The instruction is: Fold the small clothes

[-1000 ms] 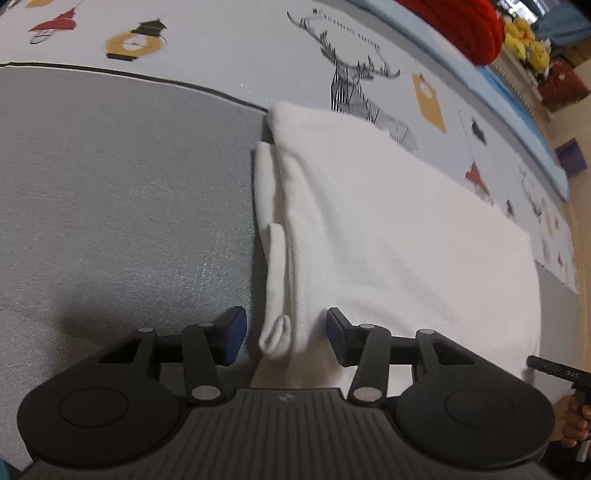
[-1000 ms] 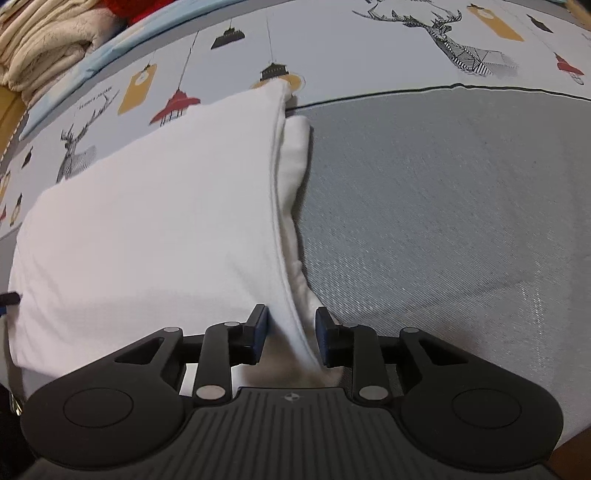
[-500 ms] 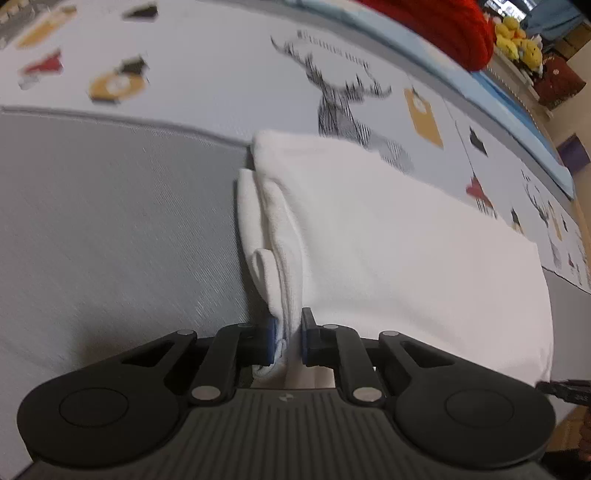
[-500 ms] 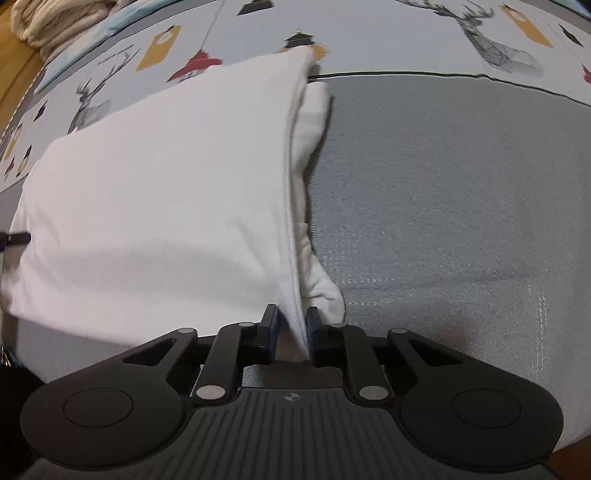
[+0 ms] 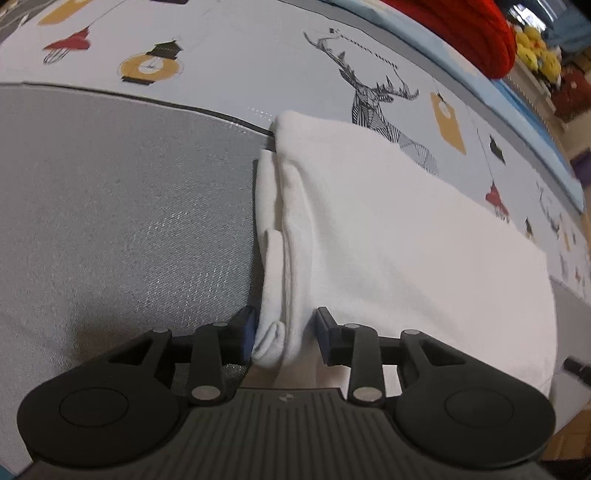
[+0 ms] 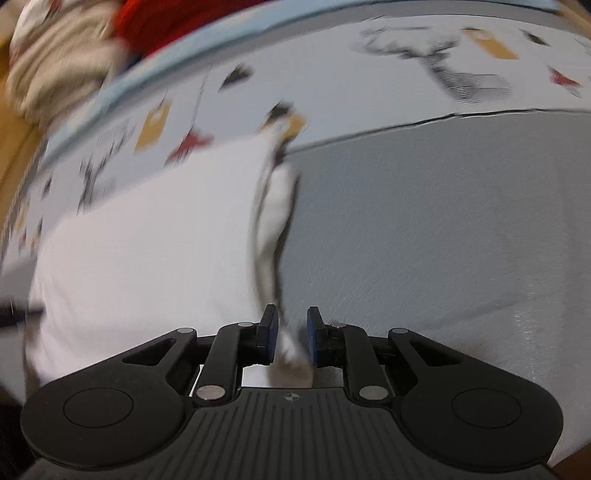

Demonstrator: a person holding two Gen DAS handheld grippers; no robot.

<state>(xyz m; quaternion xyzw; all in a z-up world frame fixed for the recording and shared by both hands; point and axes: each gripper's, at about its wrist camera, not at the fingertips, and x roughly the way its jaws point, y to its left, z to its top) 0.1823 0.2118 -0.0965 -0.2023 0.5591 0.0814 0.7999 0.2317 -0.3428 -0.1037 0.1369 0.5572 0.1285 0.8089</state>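
A folded white garment (image 5: 388,236) lies flat on the grey mat (image 5: 122,206), its far end over the printed sheet. A folded sleeve edge (image 5: 271,280) runs along its left side. My left gripper (image 5: 284,336) is open, with its jaws either side of the garment's near left corner. In the right wrist view, which is blurred by motion, the same garment (image 6: 147,258) lies to the left. My right gripper (image 6: 290,332) is open, with the garment's near right corner (image 6: 291,350) between its jaws.
The printed sheet (image 5: 229,48) with deer and lantern pictures covers the far part of the surface. A red knitted item (image 5: 465,26) lies at the far right. A pile of cream clothes (image 6: 59,70) sits at the far left in the right wrist view.
Both grippers were shut on the garment's near corners half a second ago and have now opened and let go. The right gripper is moving, so its view is blurred.
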